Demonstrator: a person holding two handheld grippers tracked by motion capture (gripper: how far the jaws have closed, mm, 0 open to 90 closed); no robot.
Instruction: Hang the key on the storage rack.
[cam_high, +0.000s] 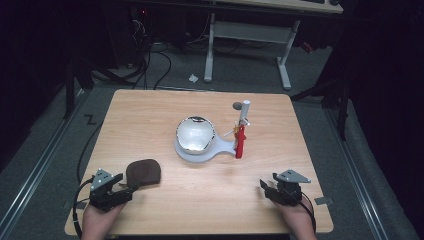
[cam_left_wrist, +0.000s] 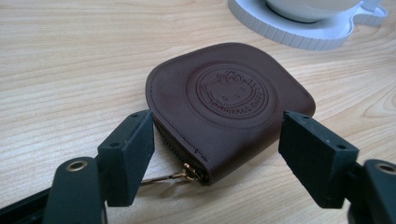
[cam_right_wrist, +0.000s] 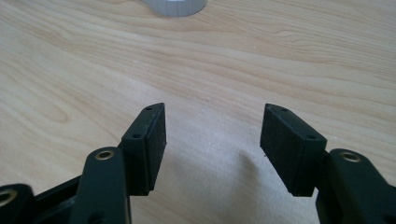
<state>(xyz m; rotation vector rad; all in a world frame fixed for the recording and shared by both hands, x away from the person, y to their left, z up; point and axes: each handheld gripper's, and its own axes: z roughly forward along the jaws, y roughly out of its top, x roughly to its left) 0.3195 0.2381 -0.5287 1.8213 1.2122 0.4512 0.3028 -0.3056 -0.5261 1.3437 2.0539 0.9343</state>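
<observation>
Light wooden table (cam_high: 165, 107), brown leather pouch (cam_high: 144, 171) near its front left, white holder (cam_high: 201, 150) with shiny bowl at centre

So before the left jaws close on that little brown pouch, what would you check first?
1. Left gripper jaws open wide enough: ok.
2. Brown leather coin pouch lies between the jaws: ok, near end only.
3. Pads not yet pressing on the pouch: ok, gaps on both sides.
4. Zipper pull clear of the left pad: cannot tell, it lies close.
5. Right gripper open with nothing between its jaws, over bare table: ok.
6. White stand with the shiny bowl away from the pouch: ok.
</observation>
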